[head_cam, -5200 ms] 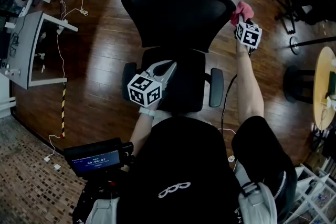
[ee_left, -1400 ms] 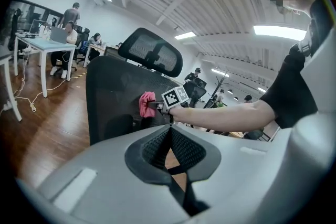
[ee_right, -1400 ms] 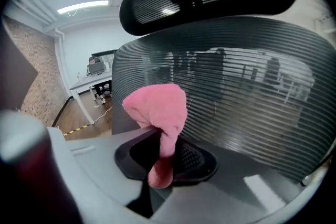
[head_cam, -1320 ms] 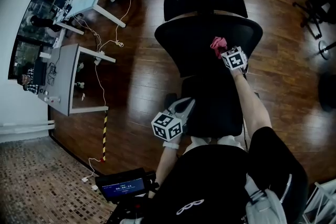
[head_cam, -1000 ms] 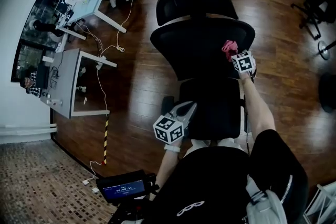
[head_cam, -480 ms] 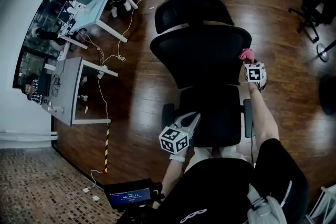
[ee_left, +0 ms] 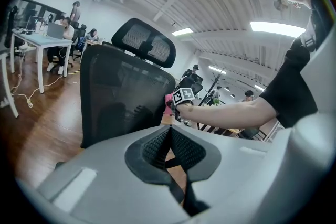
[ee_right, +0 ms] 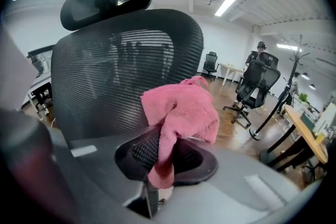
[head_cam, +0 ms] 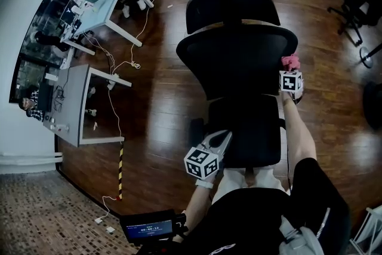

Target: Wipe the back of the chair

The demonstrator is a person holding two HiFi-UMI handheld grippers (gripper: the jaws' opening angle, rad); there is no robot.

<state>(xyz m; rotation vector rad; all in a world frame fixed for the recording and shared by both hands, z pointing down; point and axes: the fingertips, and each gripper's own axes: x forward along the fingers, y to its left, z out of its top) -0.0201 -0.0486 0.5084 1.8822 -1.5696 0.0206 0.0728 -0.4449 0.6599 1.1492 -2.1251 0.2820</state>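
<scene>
One sweep looks finished: the fluffy pink cloth [ee_right: 181, 107], clamped in the right tongs [ee_right: 160, 157], has been dragged from the middle of the black mesh chair back [head_cam: 236, 60] out to its right edge, where it's held now. So the right half has probably been covered, and the left half likely hasn't. The left tongs [ee_left: 169, 139] are pinched together on nothing, parked low by the seat [head_cam: 245, 128].
</scene>
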